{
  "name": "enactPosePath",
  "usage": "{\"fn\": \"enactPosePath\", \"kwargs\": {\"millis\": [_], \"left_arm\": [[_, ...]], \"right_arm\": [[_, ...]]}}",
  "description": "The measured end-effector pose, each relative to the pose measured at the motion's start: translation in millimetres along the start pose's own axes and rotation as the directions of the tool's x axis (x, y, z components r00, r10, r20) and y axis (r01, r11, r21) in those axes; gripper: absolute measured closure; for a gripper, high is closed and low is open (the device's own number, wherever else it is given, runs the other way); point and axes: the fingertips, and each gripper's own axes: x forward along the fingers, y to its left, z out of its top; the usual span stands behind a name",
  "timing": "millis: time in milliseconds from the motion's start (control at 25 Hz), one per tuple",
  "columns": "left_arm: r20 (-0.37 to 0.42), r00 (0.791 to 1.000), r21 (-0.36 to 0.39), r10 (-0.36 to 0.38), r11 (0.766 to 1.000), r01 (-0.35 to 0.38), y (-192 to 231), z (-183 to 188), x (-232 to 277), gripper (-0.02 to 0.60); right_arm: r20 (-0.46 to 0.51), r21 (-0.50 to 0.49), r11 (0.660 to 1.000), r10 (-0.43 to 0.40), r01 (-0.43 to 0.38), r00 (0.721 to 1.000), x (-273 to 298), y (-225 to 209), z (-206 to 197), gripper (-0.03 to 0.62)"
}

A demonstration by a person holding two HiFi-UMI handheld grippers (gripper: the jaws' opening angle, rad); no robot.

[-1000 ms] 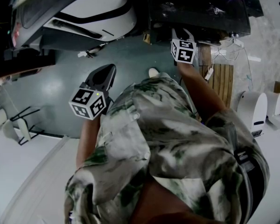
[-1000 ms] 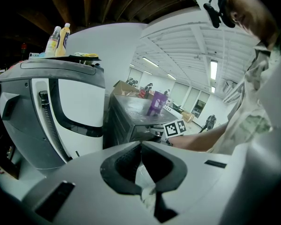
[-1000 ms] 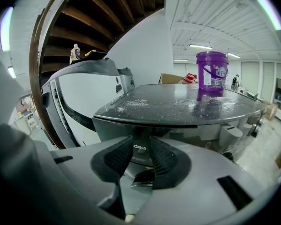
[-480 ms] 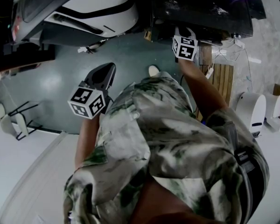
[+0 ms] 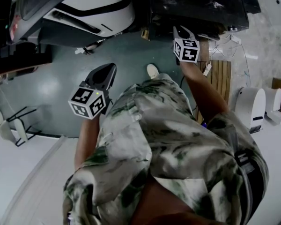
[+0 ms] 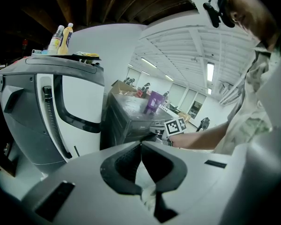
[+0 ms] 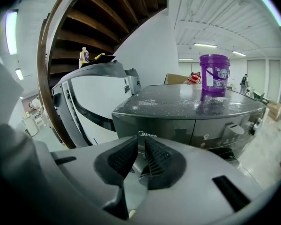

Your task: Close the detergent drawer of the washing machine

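Closing empty — right gripper [image 7: 141,139] before washer [image 7: 187,124]

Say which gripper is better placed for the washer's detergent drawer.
Right. The right gripper faces the washing machine up close, jaws just closing, nothing between; the left gripper hangs over the floor, farther off.

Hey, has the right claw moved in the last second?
Yes: the right claw has drawn back slightly from the washing machine, toward the person; its jaws have just been closing, nothing between them.
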Motion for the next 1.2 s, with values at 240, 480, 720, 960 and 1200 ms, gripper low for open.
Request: {"fn": "enactPosePath", "kwargs": {"millis": [240, 480, 720, 960, 1200], "left_arm": [[0.005, 0.999, 0.013, -0.044, 0.999, 0.044, -10.4, -19.4, -20.4, 0.554], [0.023, 0.995, 0.022, -0.093, 0.995, 0.092, -27.5, -38.1, -41.1, 0.554], [0.031, 0.992, 0.028, -0.122, 0.992, 0.122, -35.9, -62.2, -71.6, 0.554], [0.046, 0.991, 0.030, -0.129, 0.991, 0.127, -38.2, -89.6, -104.1, 0.554], [0.076, 0.989, 0.028, -0.127, 0.992, 0.125, -42.5, -101.9, -131.2, 0.554]], "right_arm": [[0.023, -0.026, 0.998, 0.054, -0.054, 0.998, -49.8, 38.8, -5.1, 0.546], [0.028, -0.058, 0.993, 0.101, -0.100, 0.994, -103.3, 74.9, -14.9, 0.560], [-0.005, -0.085, 0.981, 0.175, -0.175, 0.984, -154.5, 118.5, -35.0, 0.567], [-0.035, -0.121, 0.960, 0.248, -0.251, 0.968, -202.5, 157.4, -52.1, 0.569], [-0.048, -0.133, 0.944, 0.299, -0.303, 0.953, -246.4, 193.2, -64.0, 0.571]]}}
